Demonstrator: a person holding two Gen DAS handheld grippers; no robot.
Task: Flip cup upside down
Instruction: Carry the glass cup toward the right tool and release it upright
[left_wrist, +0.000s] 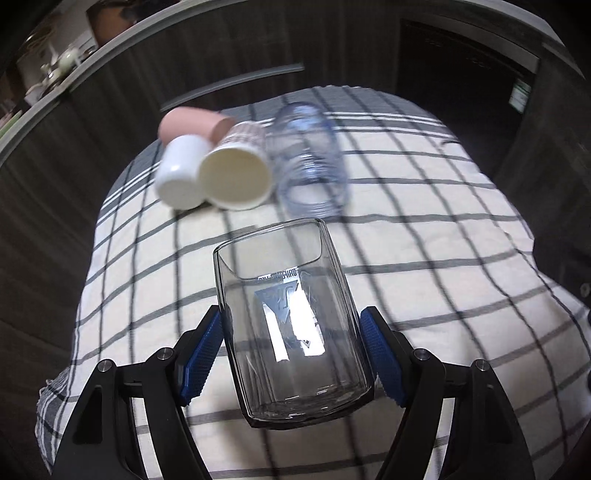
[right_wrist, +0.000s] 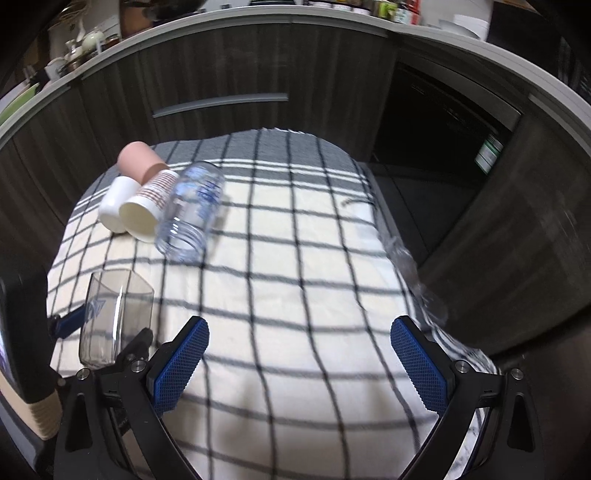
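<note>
— What is laid out, from the largest thing down?

— A cream cloth checked with dark lines (right_wrist: 295, 295) is spread across the table. At eleven o'clock a clear ribbed plastic bottle (right_wrist: 190, 212) and three cups are lying on their sides.

— And the task's thing?

— The clear square-sided drinking glass (left_wrist: 291, 332) is clamped between the blue pads of the left gripper (left_wrist: 293, 354), held above the cloth, mouth pointed away. The turn looks partly made; setting down inverted remains.

— The right gripper (right_wrist: 299, 363)?

— It is spread wide, and nothing is held.
</note>
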